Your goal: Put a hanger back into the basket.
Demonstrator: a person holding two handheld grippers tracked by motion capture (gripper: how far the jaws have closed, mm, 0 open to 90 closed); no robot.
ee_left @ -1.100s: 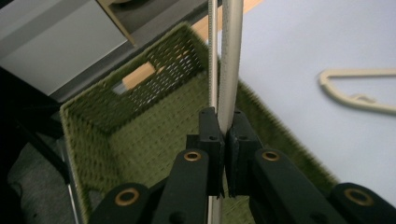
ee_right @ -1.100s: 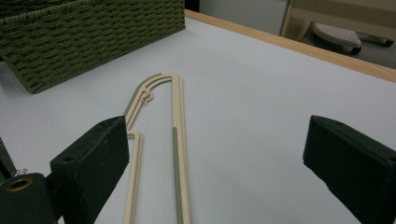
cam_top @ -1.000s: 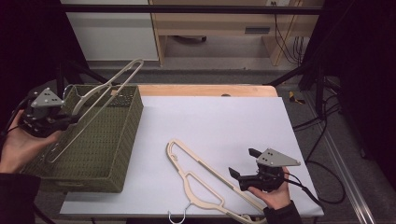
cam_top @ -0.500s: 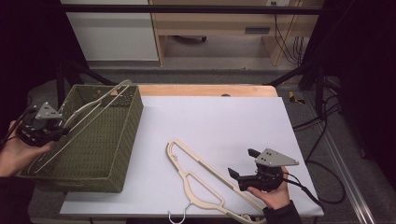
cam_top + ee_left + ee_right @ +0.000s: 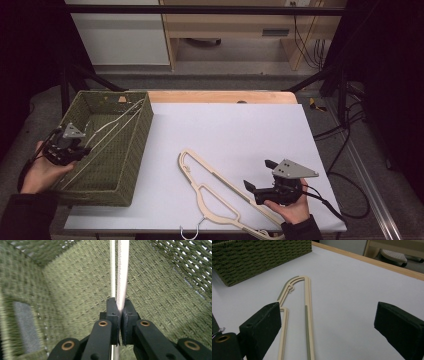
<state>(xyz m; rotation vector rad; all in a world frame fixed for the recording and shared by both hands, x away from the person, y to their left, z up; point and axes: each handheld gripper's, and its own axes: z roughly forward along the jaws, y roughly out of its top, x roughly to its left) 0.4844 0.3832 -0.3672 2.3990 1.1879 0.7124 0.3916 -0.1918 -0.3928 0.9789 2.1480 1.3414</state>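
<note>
Left gripper (image 5: 82, 148) has its jaws clenched on 1 cream hanger (image 5: 117, 120), which slants inside the green woven basket (image 5: 131, 167). We judge the step to be laying it flat: we lower the held end toward the basket floor, keep the bar off the rim, then release. Right gripper (image 5: 259, 176) rests with jaws apart just beside the second hanger (image 5: 215, 187) on the counter (image 5: 240, 130).
</note>
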